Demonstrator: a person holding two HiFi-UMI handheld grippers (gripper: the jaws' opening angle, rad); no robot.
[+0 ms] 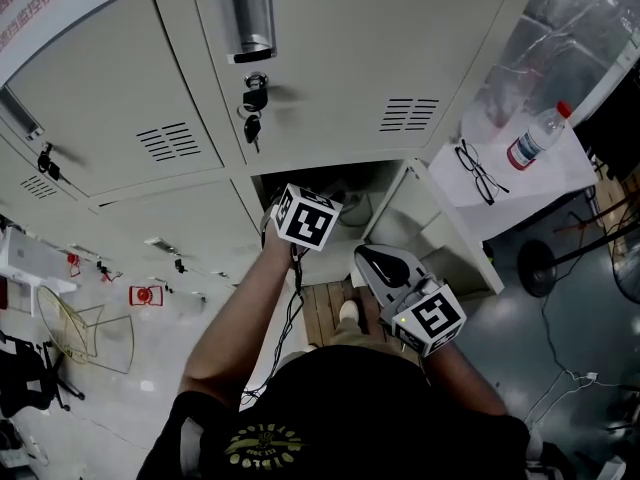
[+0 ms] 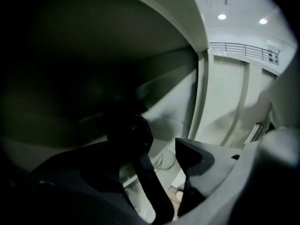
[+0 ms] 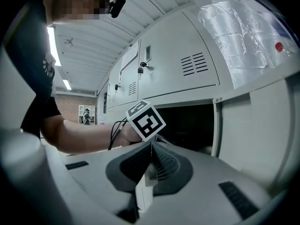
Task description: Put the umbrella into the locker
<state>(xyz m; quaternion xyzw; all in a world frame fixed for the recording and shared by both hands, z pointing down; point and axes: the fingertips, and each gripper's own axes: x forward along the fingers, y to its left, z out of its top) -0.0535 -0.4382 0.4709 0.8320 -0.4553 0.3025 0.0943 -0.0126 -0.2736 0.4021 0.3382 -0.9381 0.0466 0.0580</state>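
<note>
My left claw [image 2: 159, 149] is pushed into the open locker compartment [image 1: 385, 183]. From the head view the left arm [image 1: 245, 313] runs straight out from the shoulder, forearm bare, with the wrist at the mouth of the compartment and the marker cube [image 1: 305, 218] just outside it. In the left gripper view its jaws stand well apart, and I see the pale locker floor through the gap between them.

A dark rounded bundle, which I take for the umbrella [image 2: 132, 131], lies inside the locker in the shadow, right at the tip of the jaw on the left of that view. I cannot tell whether that jaw touches it.

My right claw [image 3: 151, 146] is pressed together with nothing in it. That arm is bent and held close to my body, the claw below and to the right of the compartment, just beside the swung-open door [image 1: 450, 238].

A bunch of keys [image 1: 254, 108] hangs from the lock of the closed door above.
</note>
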